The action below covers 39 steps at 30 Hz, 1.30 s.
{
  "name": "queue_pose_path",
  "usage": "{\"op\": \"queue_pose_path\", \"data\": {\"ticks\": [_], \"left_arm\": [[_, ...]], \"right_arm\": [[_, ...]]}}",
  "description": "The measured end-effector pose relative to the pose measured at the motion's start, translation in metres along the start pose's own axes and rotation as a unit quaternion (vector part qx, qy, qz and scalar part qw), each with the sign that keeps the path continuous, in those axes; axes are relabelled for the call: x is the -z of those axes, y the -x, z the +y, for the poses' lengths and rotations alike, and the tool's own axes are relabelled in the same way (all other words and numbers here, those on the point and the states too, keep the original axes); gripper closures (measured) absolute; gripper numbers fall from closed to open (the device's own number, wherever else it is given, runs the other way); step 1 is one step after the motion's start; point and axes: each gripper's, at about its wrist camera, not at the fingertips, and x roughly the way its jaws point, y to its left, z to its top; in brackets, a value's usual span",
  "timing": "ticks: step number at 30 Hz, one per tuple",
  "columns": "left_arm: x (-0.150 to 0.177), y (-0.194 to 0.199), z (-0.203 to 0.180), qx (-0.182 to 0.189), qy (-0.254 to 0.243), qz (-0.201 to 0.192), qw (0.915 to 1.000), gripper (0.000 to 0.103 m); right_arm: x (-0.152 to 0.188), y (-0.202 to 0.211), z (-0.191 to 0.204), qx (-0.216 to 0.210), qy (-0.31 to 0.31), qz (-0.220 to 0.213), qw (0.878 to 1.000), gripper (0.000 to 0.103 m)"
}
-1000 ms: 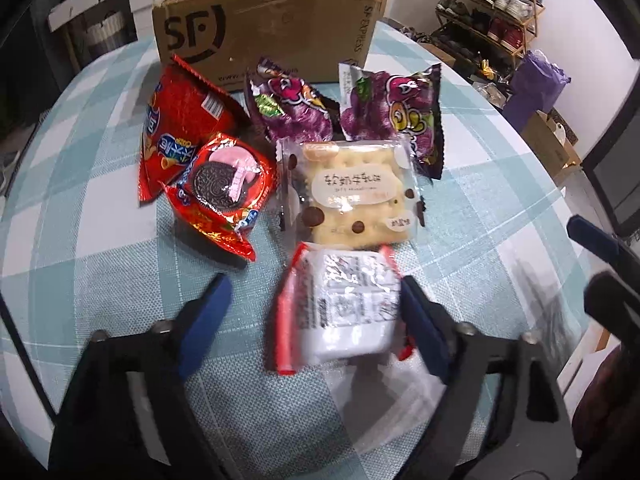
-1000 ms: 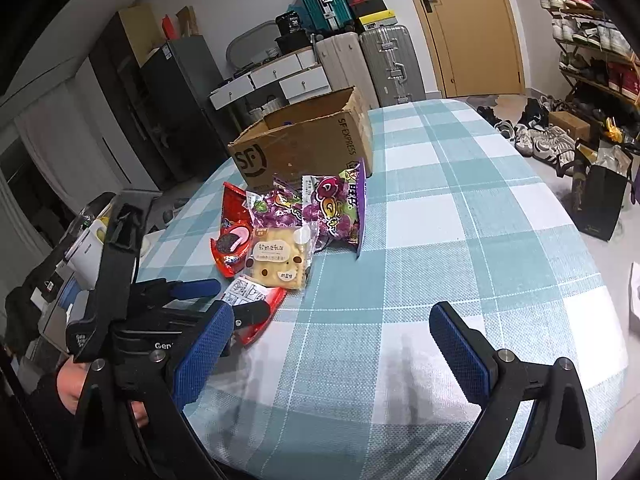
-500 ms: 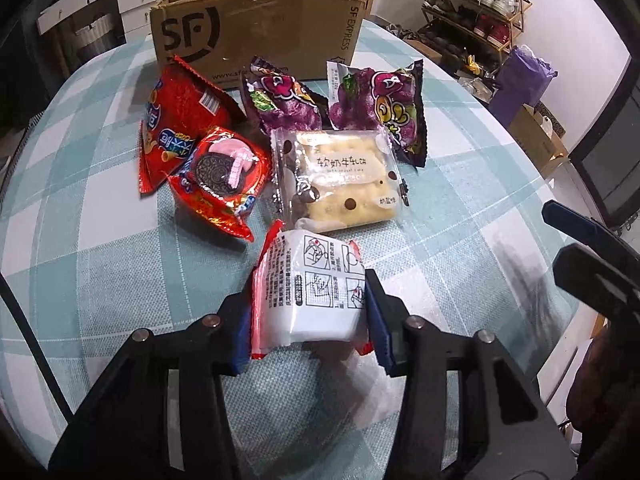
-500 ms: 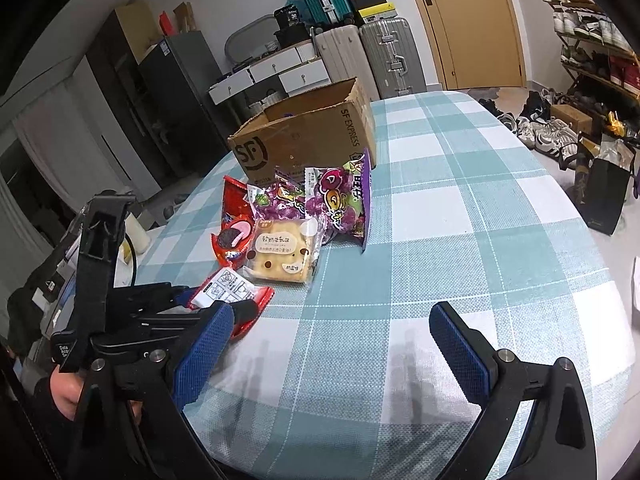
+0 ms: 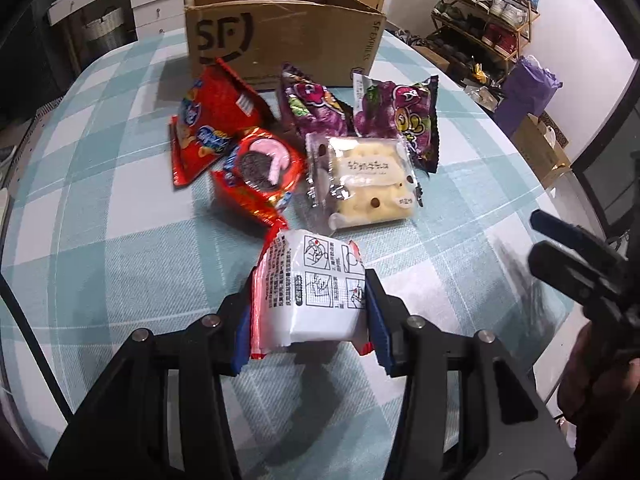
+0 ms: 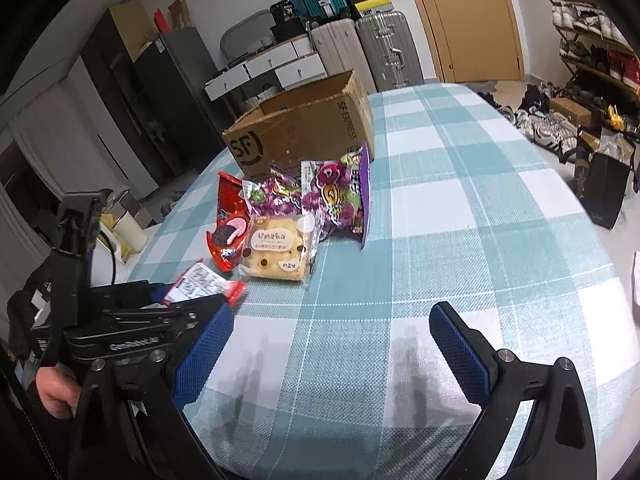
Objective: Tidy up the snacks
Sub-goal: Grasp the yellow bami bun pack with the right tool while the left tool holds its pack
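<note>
Lifted since before, white packet [image 5: 310,286] sits clamped in left gripper [image 5: 308,312].

Even indoor light, soft shadows on the tablecloth [image 6: 460,208] (fisheye-bent, dark corners), slight blur

The snack pile [image 6: 292,216] and, just beyond it, the open cardboard box [image 6: 304,132] block the far left of the checked tablecloth [image 6: 460,208], whose right side and near strip lie bare.
</note>
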Motion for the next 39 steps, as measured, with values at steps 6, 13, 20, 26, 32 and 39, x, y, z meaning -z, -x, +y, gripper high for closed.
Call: {"op": "queue_pose_path", "data": {"ticks": [6,13,20,26,32,39], "left_arm": [[0.005,0.011,0.014,0.007,0.011,-0.004,0.9999,0.058],[0.009,0.019,0.035,0.014,0.034,-0.006,0.9993,0.058],[0.014,0.026,0.056,0.011,0.052,-0.011,0.9985,0.058],[0.016,0.027,0.069,0.009,0.064,-0.011,0.9978,0.058],[0.016,0.028,0.078,0.009,0.071,-0.012,0.9974,0.058],[0.020,0.027,0.088,0.013,0.082,-0.011,0.9965,0.058]], "right_arm": [[0.000,-0.020,0.000,-0.007,-0.010,0.017,1.000,0.003],[-0.011,-0.048,0.011,-0.018,0.000,0.036,0.999,0.003],[-0.025,-0.076,0.019,-0.030,-0.006,0.055,0.998,0.003],[-0.041,-0.101,0.034,-0.021,-0.003,0.071,0.997,0.003],[-0.053,-0.124,0.053,-0.003,0.004,0.080,0.997,0.003],[-0.058,-0.138,0.068,0.044,0.024,0.081,0.995,0.003]]}}
